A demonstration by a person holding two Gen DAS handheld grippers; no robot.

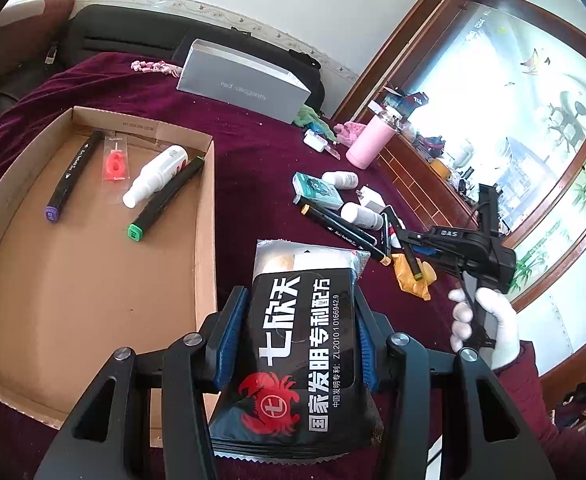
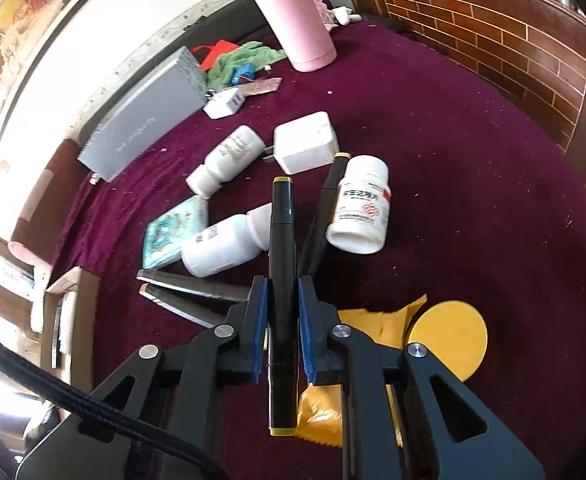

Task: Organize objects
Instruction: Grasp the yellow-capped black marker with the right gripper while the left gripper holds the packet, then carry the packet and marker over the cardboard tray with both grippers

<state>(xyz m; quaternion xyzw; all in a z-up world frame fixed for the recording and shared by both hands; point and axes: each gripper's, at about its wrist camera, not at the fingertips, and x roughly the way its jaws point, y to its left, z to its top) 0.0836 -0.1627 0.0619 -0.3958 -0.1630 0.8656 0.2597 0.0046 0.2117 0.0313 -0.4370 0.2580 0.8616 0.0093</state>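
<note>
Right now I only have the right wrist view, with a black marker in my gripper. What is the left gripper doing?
Observer: The left gripper is shut on a black snack packet printed with a red crab.
Operator: Where is it relative to the cardboard box?
Observer: Just right of the cardboard box, over the maroon cloth.
Operator: What's already inside?
Observer: Two markers, purple-capped and green-capped, a white bottle and a small red packaged item.

Black snack packet (image 1: 293,344), yellow-capped marker (image 2: 282,280), both gripped.
</note>
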